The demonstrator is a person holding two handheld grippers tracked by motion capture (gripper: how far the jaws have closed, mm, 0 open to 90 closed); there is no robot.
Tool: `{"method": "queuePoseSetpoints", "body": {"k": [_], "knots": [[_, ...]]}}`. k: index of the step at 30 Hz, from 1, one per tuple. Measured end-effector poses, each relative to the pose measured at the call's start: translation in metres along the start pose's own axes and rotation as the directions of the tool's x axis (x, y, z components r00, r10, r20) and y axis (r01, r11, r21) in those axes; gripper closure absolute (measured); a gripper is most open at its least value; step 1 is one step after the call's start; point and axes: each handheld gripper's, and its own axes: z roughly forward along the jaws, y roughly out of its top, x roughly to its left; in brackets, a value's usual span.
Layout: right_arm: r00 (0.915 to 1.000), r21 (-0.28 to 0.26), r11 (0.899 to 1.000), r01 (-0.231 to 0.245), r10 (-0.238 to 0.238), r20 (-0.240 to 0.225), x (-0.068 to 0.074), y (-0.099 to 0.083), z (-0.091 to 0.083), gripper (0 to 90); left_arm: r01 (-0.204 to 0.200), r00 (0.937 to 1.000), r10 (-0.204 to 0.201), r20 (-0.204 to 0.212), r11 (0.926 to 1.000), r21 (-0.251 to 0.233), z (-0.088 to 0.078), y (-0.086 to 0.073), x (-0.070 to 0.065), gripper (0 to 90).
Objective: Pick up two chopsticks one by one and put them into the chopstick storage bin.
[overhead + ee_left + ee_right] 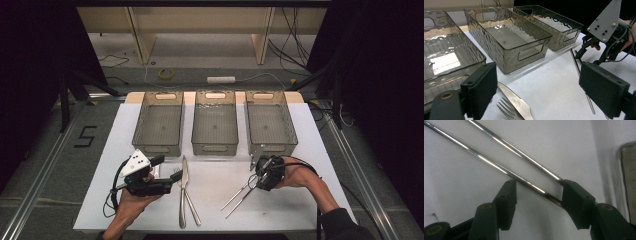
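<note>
- Your right gripper [259,176] hangs over the upper ends of two thin, polished metal chopsticks [239,195]; its jaws stand half open and straddle them, the matte black pads [507,201] not squeezing; one pad edge looks to touch a rod, though you cannot tell for sure.
- The chopsticks lie side by side on the smooth white table [215,210], slanting down towards your left, in front of the right-hand bin [270,122].
- Your left gripper [162,175] rests low on the table, its blocky black jaws wide apart and holding nothing.
- Just beside it lie a serrated steel knife [184,192] and a steel fork [186,197], crossing each other.
- Three rectangular bins of smoky, rippled clear plastic stand in a row behind; the left bin [159,122] and middle bin [215,122] have ribbed floors and slot handles.
</note>
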Motion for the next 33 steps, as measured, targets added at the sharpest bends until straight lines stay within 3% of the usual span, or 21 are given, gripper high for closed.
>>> {"method": "queuePoseSetpoints", "body": {"k": [4, 5, 7, 13, 21, 23, 24, 29, 33], "knots": [[0.9996, 0.034, 0.999, 0.003, -0.002, -0.027, -0.001, 0.001, 0.001, 44.9, 0.003, 1.0, -0.003, -0.005, 1.0, -0.004, 0.0, 0.0, 0.0, 14.6], [0.9995, 0.038, 0.999, -0.016, 0.017, -0.027, 0.0, 0.001, 0.001, 46.3, -0.002, 1.0, 0.002, -0.004, 1.0, -0.002, -0.001, 0.0, 0.0, 14.7], [0.9996, 0.031, 0.999, 0.008, -0.008, -0.027, 0.0, 0.001, 0.001, 49.0, 0.0, 1.0, 0.0, -0.005, 1.0, -0.003, 0.0, 0.0, 0.0, 14.6], [0.9988, 0.06, 0.998, 0.008, -0.005, -0.048, 0.002, 0.005, 0.001, 57.1, 0.003, 1.0, -0.003, -0.008, 1.0, -0.005, 0.0, 0.0, 0.0, 14.6], [0.9965, 0.083, 0.995, 0.061, -0.056, -0.062, 0.005, 0.009, 0.001, 67.2, 0.0, 1.0, 0.0, -0.009, 1.0, -0.002, 0.0, 0.0, 0.0, 14.6], [0.9966, 0.107, 0.993, 0.049, -0.042, -0.07, 0.008, 0.011, 0.0, 70.6, 0.0, 1.0, 0.0, -0.009, 1.0, -0.002, -0.001, 0.0, 0.0, 14.7], [0.9955, 0.092, 0.993, 0.077, -0.071, -0.063, 0.007, 0.01, 0.001, 72.3, 0.0, 1.0, 0.0, -0.009, 1.0, -0.002, -0.001, 0.0, 0.0, 14.7], [0.9941, 0.105, 0.99, 0.09, -0.083, -0.071, 0.011, 0.011, 0.0, 76.8, 0.002, 0.9999, -0.002, -0.01, 1.0, -0.001, 0.0, 0.0, 0.0, 14.7], [0.9906, 0.101, 0.987, 0.125, -0.118, -0.069, 0.014, 0.011, 0.001, 81.2, 0.001, 0.9999, -0.001, -0.01, 1.0, -0.001, 0.0, 0.0, 0.0, 14.6]]}}
